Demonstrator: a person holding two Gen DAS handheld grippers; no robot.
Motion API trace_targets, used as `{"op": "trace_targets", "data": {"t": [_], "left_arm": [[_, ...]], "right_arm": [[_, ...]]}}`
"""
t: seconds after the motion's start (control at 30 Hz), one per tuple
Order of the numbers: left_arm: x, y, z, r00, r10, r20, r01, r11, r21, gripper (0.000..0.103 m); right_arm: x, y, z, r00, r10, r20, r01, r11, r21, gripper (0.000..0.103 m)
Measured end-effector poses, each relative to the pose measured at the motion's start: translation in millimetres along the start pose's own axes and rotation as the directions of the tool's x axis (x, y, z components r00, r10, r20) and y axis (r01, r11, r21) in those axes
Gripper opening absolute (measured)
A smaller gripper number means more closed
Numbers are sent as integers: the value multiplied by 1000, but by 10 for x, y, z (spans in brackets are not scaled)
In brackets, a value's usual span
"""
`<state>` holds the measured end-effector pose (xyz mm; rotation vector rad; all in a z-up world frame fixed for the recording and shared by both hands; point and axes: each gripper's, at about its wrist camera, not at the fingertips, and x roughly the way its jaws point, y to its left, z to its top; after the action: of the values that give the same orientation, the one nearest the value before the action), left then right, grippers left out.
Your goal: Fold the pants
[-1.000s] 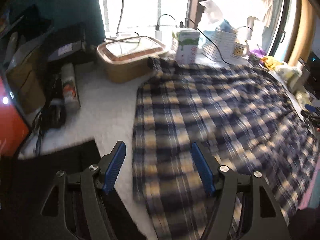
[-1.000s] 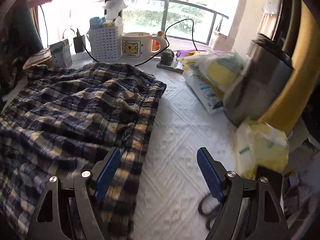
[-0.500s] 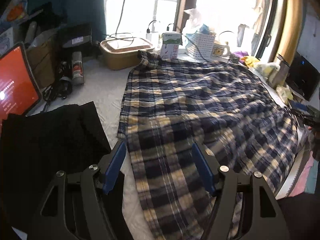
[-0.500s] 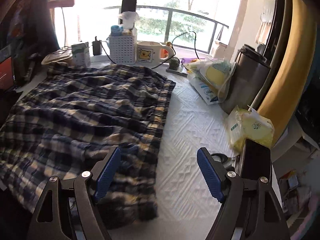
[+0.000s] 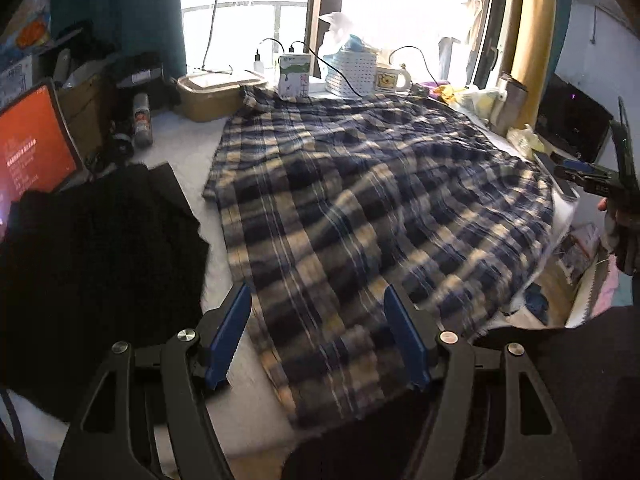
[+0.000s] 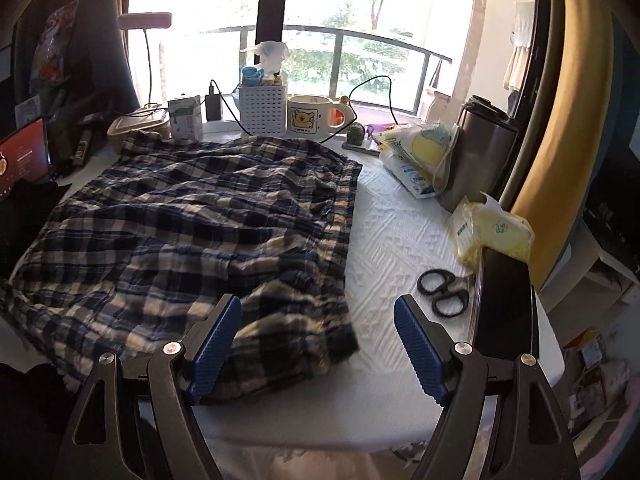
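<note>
The blue, cream and yellow plaid pants point(image 5: 360, 208) lie spread and wrinkled over the white table, from the window side to the near edge. They also fill the left half of the right wrist view point(image 6: 200, 220). My left gripper point(image 5: 318, 338) is open and empty, held above the pants' near left end. My right gripper point(image 6: 316, 344) is open and empty, above the pants' rumpled near right corner point(image 6: 304, 332). The right gripper also shows far right in the left wrist view point(image 5: 592, 176).
A black garment point(image 5: 92, 264) lies left of the pants, a red-screened tablet point(image 5: 32, 144) beyond it. Along the window stand a lidded box point(image 5: 218, 94), carton point(image 6: 185, 117), white basket point(image 6: 262, 110) and mug point(image 6: 310, 116). Scissors point(image 6: 442, 290), wipes pack point(image 6: 492, 234), steel tumbler point(image 6: 478, 152) and black slab point(image 6: 504, 304) crowd the right side.
Both grippers have pulled back and up from the table, so more of the pants and the near table edge shows. Both stayed open and empty.
</note>
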<state>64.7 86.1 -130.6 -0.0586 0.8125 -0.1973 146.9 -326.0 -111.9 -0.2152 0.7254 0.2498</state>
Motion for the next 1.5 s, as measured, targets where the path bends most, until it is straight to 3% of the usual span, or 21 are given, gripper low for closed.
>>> {"op": "trace_targets", "data": {"t": [0.23,0.47,0.77,0.9,0.97,1.0,1.03,1.1,1.2,1.33,1.4,1.5], "left_arm": [[-43,-184,-177,997,-76,-29,78,996,48,69],[40,-251,-339,992,-74,-103,87,988,125,69],[139,-387,-453,994,16,-111,14,965,262,69],[183,-413,-440,994,49,-96,-20,959,283,69],[180,-403,-434,995,32,-91,-6,961,276,65],[156,-394,-432,996,5,-87,19,963,268,53],[129,-374,-416,996,-32,-86,52,967,249,32],[119,-265,-347,994,-60,-89,75,982,172,17],[111,-137,-299,994,-83,-74,90,991,96,11],[126,-106,-245,995,-86,-55,89,994,65,9],[127,-86,-199,995,-91,-42,93,995,42,9],[128,-26,-119,995,-101,-25,101,995,12,8]], "right_arm": [[-59,-58,-168,1000,-19,-23,19,1000,22,80],[15,-163,-304,997,-59,-57,61,998,35,80],[114,-135,-322,996,-47,-70,49,998,37,80],[174,-170,-363,991,-99,-91,100,995,11,80],[162,-211,-385,989,-114,-94,115,993,9,80],[156,-232,-393,989,-115,-93,117,993,12,80],[150,-253,-401,988,-122,-93,123,992,11,80],[156,-268,-428,985,-144,-93,144,990,-8,80],[202,-242,-482,980,-172,-102,166,984,-61,80],[286,-113,-506,978,-186,-90,171,973,-155,80],[342,8,-519,978,-195,-70,175,958,-227,80],[391,216,-537,971,-236,28,231,914,-333,80]]}}
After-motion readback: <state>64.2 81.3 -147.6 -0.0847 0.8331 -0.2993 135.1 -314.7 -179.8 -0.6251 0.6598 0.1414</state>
